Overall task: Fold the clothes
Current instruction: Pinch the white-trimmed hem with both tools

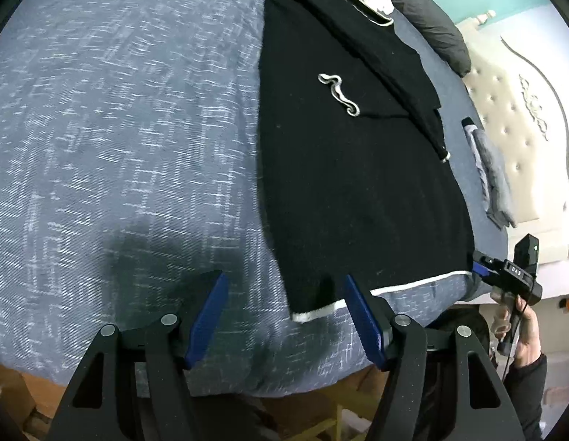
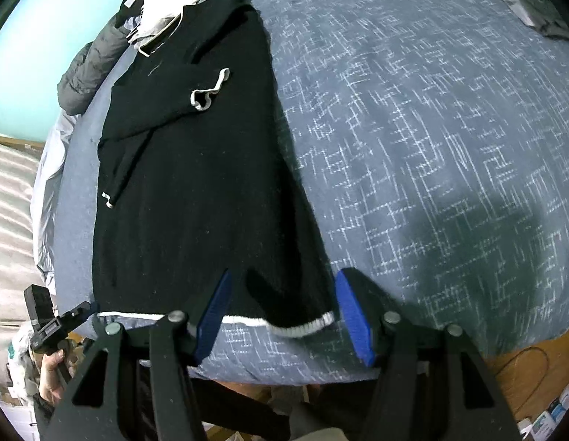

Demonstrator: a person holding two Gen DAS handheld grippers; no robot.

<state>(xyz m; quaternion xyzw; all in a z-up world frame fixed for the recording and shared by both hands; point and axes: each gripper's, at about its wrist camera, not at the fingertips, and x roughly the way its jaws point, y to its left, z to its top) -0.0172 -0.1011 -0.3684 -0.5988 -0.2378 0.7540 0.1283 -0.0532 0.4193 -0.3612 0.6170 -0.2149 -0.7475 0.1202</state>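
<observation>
A black sweater with white trim lies lengthwise on the bed, which is covered in a blue-grey patterned spread. Both sleeves are folded in across the body; one white cuff rests curled near the middle of the chest, and the other cuff lies near the sweater's edge. The white-edged hem sits close to the near edge of the bed, one corner a little rumpled.

The left hand-held gripper hangs above the near edge of the bed, its blue-padded jaws spread wide, with the hem corner just beside its right finger and nothing between the jaws. The right hand-held gripper is also spread wide, poised over the hem, with the rumpled corner lying below the gap; whether it touches the cloth I cannot tell.

From the left camera a hand grips the other tool's handle off the sweater's far corner. A dark puffy jacket lies bunched at the head of the bed, beside a cream tufted headboard.
</observation>
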